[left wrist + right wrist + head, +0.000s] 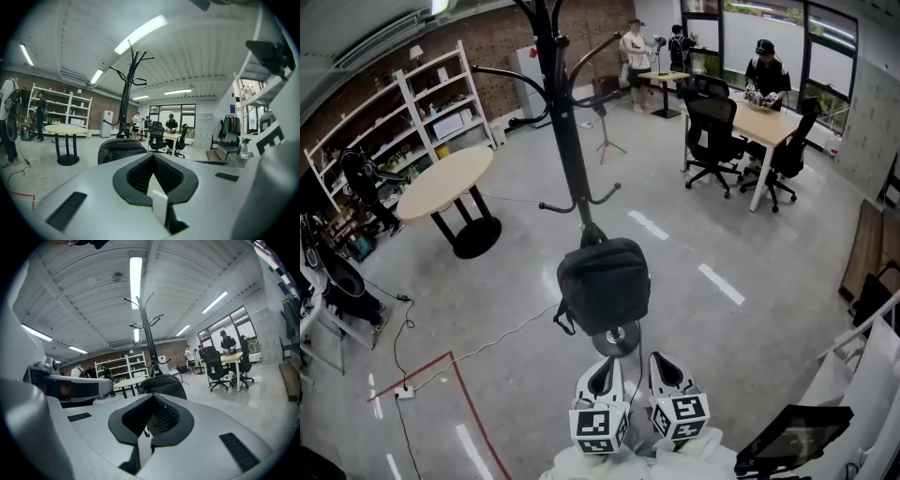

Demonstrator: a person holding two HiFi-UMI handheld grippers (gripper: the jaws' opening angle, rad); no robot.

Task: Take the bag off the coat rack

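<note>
A black bag (603, 281) hangs from a low hook of the black coat rack (567, 131), just in front of me. Both grippers are at the bottom of the head view, side by side and short of the bag, touching nothing. My left gripper (602, 373) is shut and empty; in the left gripper view the bag (121, 147) shows just past its jaw tips (153, 157), slightly left. My right gripper (667, 368) is also shut and empty; in the right gripper view the bag (161, 384) sits directly beyond its tips (152, 398), below the coat rack's pole (149, 333).
The rack's round base (617, 339) lies under the bag. A round table (445, 183) and white shelving (403, 103) stand to the left, desks with office chairs (712, 131) and people at the back right. Red floor tape (441, 370), a cable and a tripod (605, 131) are nearby.
</note>
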